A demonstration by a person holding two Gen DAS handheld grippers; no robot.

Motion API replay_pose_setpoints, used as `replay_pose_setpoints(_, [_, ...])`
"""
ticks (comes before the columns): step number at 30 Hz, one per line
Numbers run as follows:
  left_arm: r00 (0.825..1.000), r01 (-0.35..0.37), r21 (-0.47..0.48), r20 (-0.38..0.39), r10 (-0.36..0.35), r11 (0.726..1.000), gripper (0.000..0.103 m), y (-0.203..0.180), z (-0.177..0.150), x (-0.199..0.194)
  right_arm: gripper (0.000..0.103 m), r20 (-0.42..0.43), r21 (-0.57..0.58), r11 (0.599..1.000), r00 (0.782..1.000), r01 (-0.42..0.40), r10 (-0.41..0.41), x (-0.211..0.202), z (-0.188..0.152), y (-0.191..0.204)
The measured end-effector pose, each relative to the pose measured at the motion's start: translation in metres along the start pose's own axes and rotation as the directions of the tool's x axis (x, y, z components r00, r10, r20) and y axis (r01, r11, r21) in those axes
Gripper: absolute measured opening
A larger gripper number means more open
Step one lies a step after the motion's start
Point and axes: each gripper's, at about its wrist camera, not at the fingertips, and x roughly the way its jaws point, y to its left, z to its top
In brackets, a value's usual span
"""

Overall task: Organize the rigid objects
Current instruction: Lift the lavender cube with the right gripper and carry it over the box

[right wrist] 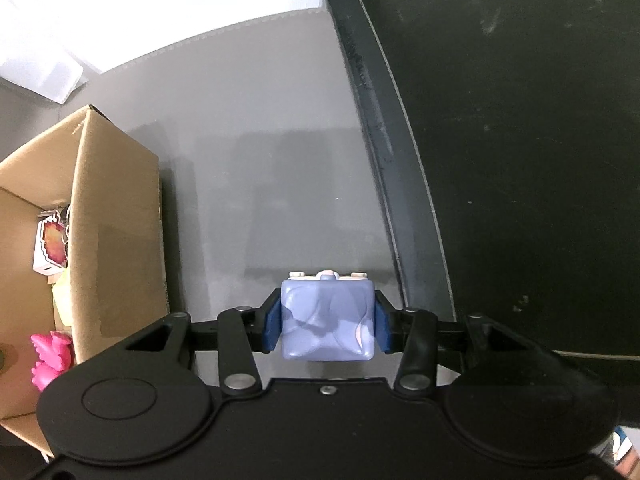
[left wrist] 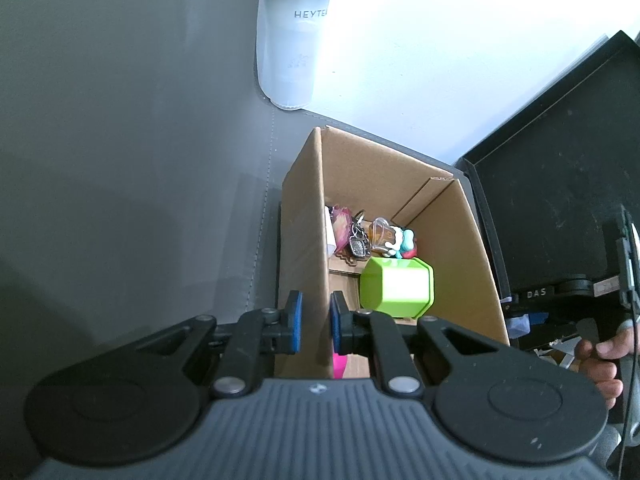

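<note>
An open cardboard box stands on a grey mat. Inside it lie a lime-green hexagonal container, a bunch of keychains and small charms and a pink toy. My left gripper is shut on the box's left wall, one blue pad on each side of the cardboard. In the right wrist view, my right gripper is shut on a pale blue cube-shaped toy and holds it over the grey mat. The box is to its left, and the pink toy shows inside.
A frosted tumbler stands beyond the box, at the mat's far edge. A large black panel with a raised rim lies to the right of the mat. A hand shows at the right edge of the left wrist view.
</note>
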Motion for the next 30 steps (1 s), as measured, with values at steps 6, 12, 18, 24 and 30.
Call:
replay_pose_setpoints(6, [1.000,0.003,0.000,-0.001,-0.003,1.000,0.013,0.000,0.000,-0.001,0.044,0.023,0.007,1.000,1.000,-0.021,0.020,-0.019,-0.004,-0.004])
replay_pose_setpoints(12, [1.000,0.006,0.002,-0.004,-0.006,1.000,0.013,0.000,0.000,-0.001,0.044,0.059,0.004,0.998,0.997,-0.055,0.055,-0.055,-0.009,-0.001])
replay_pose_setpoints(18, [1.000,0.009,0.004,-0.010,-0.008,1.000,0.014,0.000,0.001,0.000,0.044,0.095,0.011,0.996,0.992,-0.085,0.084,-0.080,-0.010,-0.001])
replay_pose_setpoints(24, [1.000,0.010,0.010,-0.013,-0.010,1.000,0.014,0.000,0.002,0.001,0.044,0.111,0.005,0.995,0.989,-0.097,0.095,-0.097,-0.013,0.003])
replay_pose_setpoints(30, [1.000,0.013,0.015,-0.016,-0.013,1.000,0.014,0.000,0.002,0.002,0.044,0.121,0.003,0.993,0.986,-0.115,0.113,-0.113,-0.019,0.009])
